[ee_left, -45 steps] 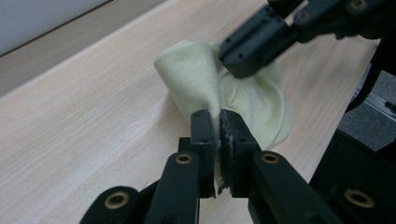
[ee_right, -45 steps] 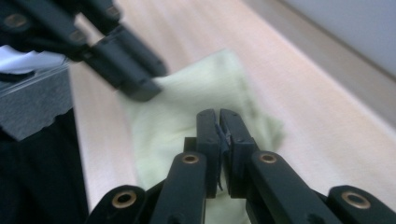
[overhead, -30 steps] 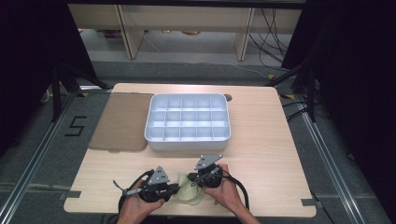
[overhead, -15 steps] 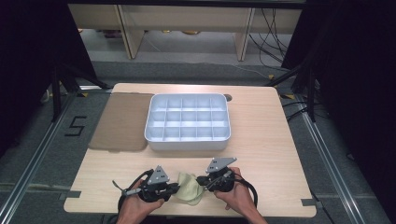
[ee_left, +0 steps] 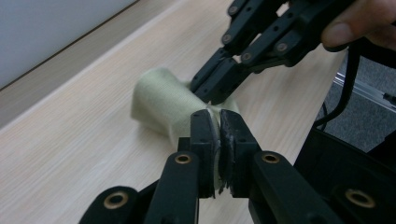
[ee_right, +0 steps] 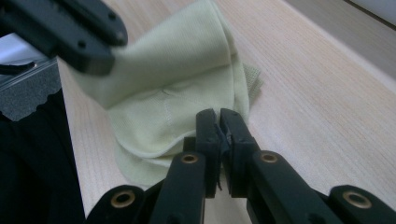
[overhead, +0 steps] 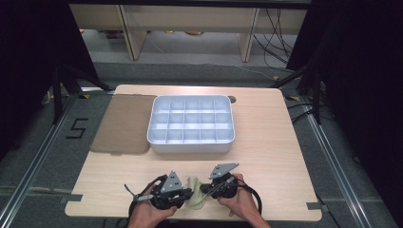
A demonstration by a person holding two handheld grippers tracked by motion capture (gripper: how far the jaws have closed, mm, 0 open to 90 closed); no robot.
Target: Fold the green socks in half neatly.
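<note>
- Quick count: one pale yellow-green folded cloth (overhead: 195, 197), two black hand-held grippers, one white plastic divided tray (overhead: 191, 124) with fifteen compartments (three rows of five), one flat brown mat (overhead: 122, 124), all on one light wooden table (overhead: 266, 166).
- The cloth sits at the near edge of the table, around 6 o'clock from the tray and well apart from it. The mat lies right beside the tray at its 9 o'clock.
- The cloth is stretched between the two grippers: the left gripper (overhead: 186, 194) is at its 9 o'clock, the right gripper (overhead: 205, 189) at its 3 o'clock.
- In the left gripper view, the left gripper (ee_left: 219, 122) has its jaws pinched together on an edge of the cloth (ee_left: 163, 103), and you can see fabric squeezed in the slit between them. The right gripper comes in from about 1 o'clock and bites the same cloth just beyond.
- In the right gripper view, the right gripper (ee_right: 218, 120) is clamped narrow too, on the lower edge of the cloth (ee_right: 177, 88), which rises in folds toward 11 o'clock where the left gripper's jaws hold it.
- Versus a second ago: the hands have drifted apart a bit in the high view, the right one out toward 3 o'clock, so the cloth is pulled out wider between them. Tray and mat haven't budged.
</note>
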